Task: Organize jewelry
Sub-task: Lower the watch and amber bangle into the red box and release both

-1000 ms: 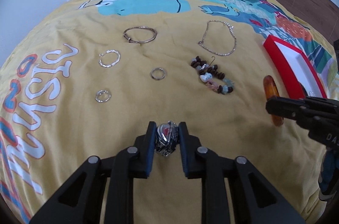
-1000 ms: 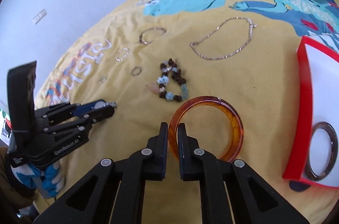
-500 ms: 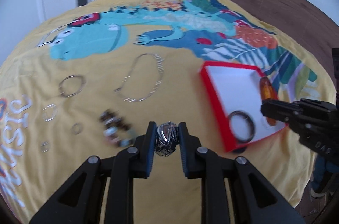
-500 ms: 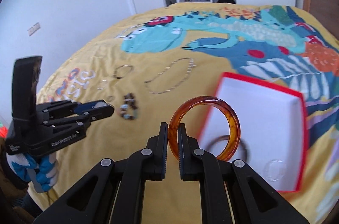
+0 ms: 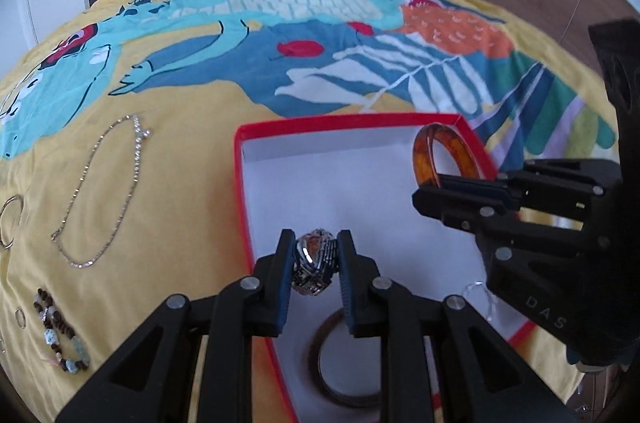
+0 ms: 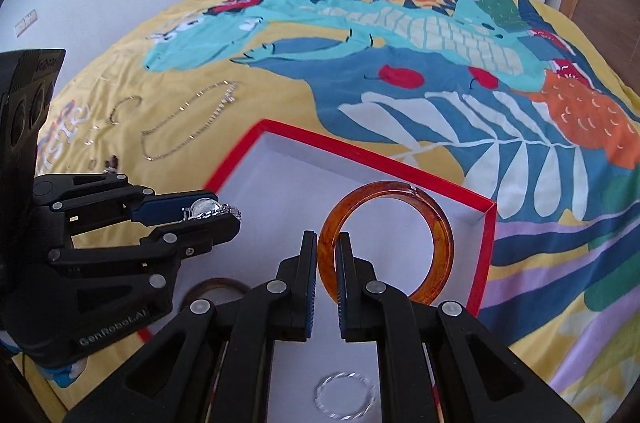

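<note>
**Jewelry over the box: two drops that could miss**

Jewelry is in both tongs, and both loads hang over the red box [image 5: 240,179]. The left tongs [image 5: 316,263] are clamped on a bunched metal watch [image 5: 314,261], held by its sides between the pads. The right tongs [image 6: 328,251] are pinched shut on the rim of an amber bangle [image 6: 400,239], which stands upright beyond the tips, over the far corner of the box.

Below the left tips a dark bangle [image 5: 348,359] already lies on the white floor, and a clear twisted ring [image 6: 346,393] lies beneath the right tongs.

The risks, judged from here: the amber bangle sits close to the box wall, so a release while it is on edge could let it roll, tip over the rim and land on the bedspread [image 5: 180,111]. The watch, if let go from this height, could strike the dark bangle or bounce. The two tongs are near each other, so a careless turn might knock them together and shake a piece loose.

Left of the box, the chain [image 5: 104,191] and bead bracelet [image 5: 60,339] still wait on the bedspread.
</note>
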